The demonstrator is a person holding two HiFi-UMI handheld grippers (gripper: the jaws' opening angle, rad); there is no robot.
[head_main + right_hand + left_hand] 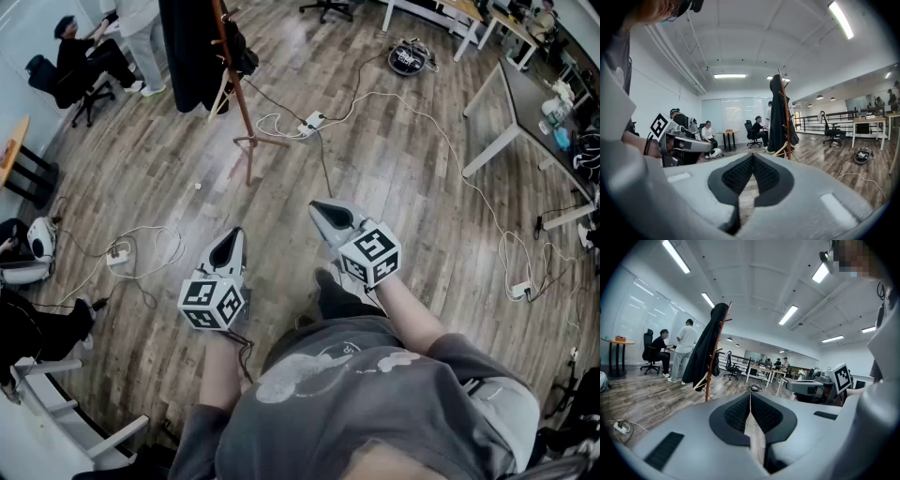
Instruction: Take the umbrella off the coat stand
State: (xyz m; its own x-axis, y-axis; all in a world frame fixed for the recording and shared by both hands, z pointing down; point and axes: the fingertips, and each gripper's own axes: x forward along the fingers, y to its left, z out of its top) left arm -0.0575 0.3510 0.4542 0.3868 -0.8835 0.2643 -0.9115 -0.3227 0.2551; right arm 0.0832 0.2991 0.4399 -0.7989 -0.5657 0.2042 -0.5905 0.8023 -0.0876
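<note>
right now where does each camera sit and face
Head view: on the person's head, looking steeply down at the wood-plank floor; shows grey shirt, left gripper and right gripper.
Left gripper view: rides the left gripper, looking along its jaws toward the brown wooden coat stand with a dark coat; right gripper at right.
Right gripper view: rides the right gripper, facing the same stand; left gripper at left.
Shared: all show the stand.

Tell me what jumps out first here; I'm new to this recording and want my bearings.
A wooden coat stand hung with a dark coat stands out at the top of the head view, on the plank floor. Nearer, the left gripper and the right gripper point toward it, both shut and empty. A power strip with white cables lies by the stand's base.
</note>
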